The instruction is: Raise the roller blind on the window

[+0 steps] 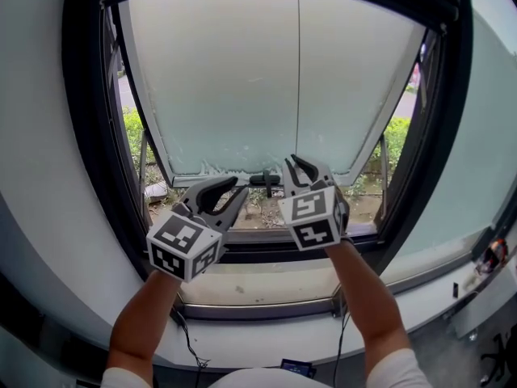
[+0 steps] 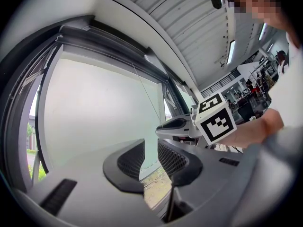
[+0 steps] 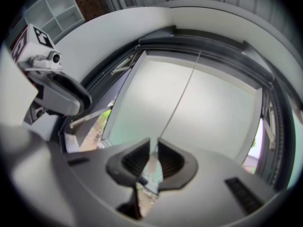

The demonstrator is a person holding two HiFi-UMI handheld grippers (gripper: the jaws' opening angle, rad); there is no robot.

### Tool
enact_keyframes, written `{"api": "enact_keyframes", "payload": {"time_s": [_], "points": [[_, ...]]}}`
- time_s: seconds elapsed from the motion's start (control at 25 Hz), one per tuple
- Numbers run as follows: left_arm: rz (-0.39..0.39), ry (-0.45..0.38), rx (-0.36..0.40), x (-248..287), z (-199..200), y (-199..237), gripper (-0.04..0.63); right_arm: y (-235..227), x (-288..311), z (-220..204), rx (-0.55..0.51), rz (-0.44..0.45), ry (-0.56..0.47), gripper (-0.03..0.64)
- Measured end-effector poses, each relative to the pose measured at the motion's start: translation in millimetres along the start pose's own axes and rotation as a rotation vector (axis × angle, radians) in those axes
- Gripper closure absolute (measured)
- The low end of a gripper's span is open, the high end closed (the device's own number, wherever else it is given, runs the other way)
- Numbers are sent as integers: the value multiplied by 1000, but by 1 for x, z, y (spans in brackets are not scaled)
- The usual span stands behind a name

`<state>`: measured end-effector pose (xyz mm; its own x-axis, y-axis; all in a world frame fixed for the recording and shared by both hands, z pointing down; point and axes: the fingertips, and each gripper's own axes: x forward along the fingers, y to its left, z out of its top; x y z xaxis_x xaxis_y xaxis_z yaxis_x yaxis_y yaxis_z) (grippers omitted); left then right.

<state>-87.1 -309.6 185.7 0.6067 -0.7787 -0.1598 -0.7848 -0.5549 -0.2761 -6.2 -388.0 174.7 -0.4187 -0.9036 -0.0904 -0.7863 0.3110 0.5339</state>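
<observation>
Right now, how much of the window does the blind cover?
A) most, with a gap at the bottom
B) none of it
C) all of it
A: the roller blind hangs low, but bushes show in a strip under its bottom edge.

Green leafy shrubs [image 1: 133, 132] are growing outside, a thin black cable [image 1: 187, 342] is dangling low down, and white open shelves [image 3: 59, 6] are standing indoors.
</observation>
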Motion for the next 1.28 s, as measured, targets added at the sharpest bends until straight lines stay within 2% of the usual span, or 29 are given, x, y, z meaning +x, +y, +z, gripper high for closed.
{"api": "enact_keyframes", "payload": {"time_s": [0.6,0.84,1.28], "points": [[-9,8,-7,-4,-1,-5,494,-19,-7,24,-5,-57,-61,558],[-5,6,-8,-6,-1,-5,494,-18,-6,26,19,-42,-61,558],[-1,20,-2,-14,-2,-6,494,-27,-5,28,30,-72,-53,557]]}}
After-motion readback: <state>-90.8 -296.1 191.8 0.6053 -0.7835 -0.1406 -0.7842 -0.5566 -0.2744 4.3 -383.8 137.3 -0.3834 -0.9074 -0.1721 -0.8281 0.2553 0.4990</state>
